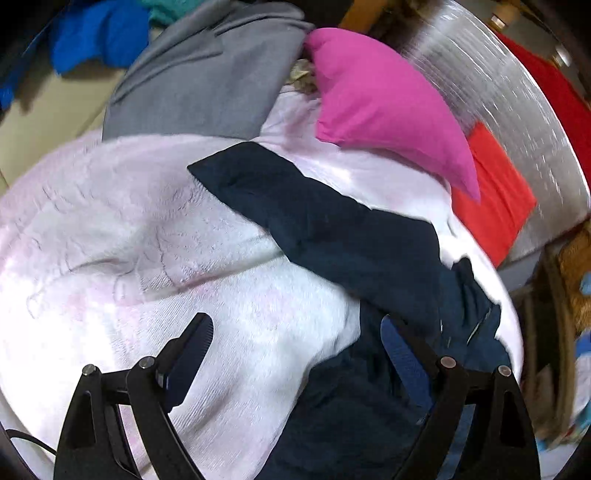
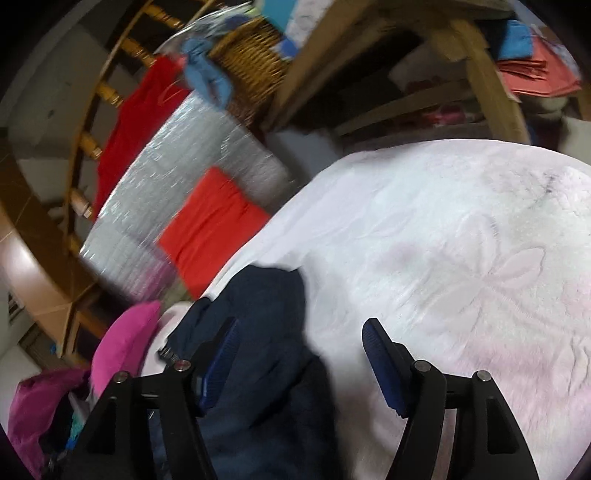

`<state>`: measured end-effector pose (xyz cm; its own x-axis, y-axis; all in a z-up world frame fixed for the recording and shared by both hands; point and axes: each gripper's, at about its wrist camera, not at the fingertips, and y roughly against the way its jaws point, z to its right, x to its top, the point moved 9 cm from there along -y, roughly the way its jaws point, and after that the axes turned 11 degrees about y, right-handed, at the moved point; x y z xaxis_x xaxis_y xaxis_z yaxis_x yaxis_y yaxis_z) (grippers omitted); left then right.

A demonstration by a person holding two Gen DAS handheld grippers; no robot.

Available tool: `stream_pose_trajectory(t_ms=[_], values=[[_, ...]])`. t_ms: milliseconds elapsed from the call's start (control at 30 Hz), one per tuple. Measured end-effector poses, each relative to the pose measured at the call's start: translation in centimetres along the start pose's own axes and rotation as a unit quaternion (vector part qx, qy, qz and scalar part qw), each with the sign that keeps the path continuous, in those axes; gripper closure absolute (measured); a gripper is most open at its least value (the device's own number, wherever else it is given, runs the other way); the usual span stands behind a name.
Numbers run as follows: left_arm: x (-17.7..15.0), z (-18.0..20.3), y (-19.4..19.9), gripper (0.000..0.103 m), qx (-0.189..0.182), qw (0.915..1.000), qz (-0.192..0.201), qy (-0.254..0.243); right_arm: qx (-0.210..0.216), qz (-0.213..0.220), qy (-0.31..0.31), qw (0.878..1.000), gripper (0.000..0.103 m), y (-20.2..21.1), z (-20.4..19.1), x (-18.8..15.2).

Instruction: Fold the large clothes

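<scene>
- Your left gripper [image 1: 297, 332] has its 2 fingers spread wide and nothing pinched; the left pad [image 1: 192, 354] hangs over the white textured cloth [image 1: 129, 229], the right pad over dark fabric.
- Your right gripper [image 2: 299, 339] also stands open, gripping nothing; the navy garment [image 2: 266, 354] lies below and between its fingers, whether touching the left pad [image 2: 218, 362] I cannot tell.
- In the left view that navy garment [image 1: 332, 229] stretches as a long band across the white cloth and bunches up near your right finger.
- A pink folded piece [image 1: 380, 103] lies on the cloth's far edge, just beside an orange-red folded piece [image 1: 495, 199] on a silver quilted surface [image 1: 498, 85].
- A grey garment [image 1: 207, 77] and a blue one [image 1: 96, 33] lie farther off.
- A wicker basket [image 2: 251, 70] sits beyond, blurred.
</scene>
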<state>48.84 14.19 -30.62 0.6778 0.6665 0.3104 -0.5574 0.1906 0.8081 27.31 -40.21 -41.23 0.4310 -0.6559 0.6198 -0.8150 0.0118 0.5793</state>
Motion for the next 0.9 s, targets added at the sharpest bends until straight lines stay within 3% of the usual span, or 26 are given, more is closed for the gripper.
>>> stream_pose_trajectory(t_ms=[167,267,500,567,700,767,900], values=[[1.0,-1.2,-2.7,0.011,-0.042,0.9945,-0.036,0.088,0.038,-0.022,0.083,0.996,0.034,0.1,-5.2,-2.3],[1.3,-0.6,-4.0,0.011,-0.06,0.9911,-0.056,0.105,0.061,-0.043,0.106,0.992,0.038,-0.9,-7.2,-3.7],[2.1,1.3,-6.9,0.011,-0.08,0.9856,-0.062,0.135,0.062,-0.069,0.133,0.987,0.038,-2.7,-7.8,-6.0],[2.4,1.8,-7.6,0.019,-0.087,0.9836,-0.063,0.145,0.064,-0.075,0.124,0.987,0.038,-3.0,-7.6,-6.2],[2.6,2.0,-9.1,0.048,-0.1,0.9787,-0.079,0.161,0.064,-0.081,0.12,0.987,0.038,-3.4,-7.5,-6.5],[2.8,1.9,-9.3,0.054,-0.096,0.979,-0.075,0.163,0.065,-0.082,0.119,0.987,0.038,-3.4,-7.4,-6.6],[3.5,2.4,-8.5,0.077,-0.096,0.9827,-0.05,0.151,0.067,-0.089,0.114,0.987,0.038,-3.7,-7.2,-6.8]])
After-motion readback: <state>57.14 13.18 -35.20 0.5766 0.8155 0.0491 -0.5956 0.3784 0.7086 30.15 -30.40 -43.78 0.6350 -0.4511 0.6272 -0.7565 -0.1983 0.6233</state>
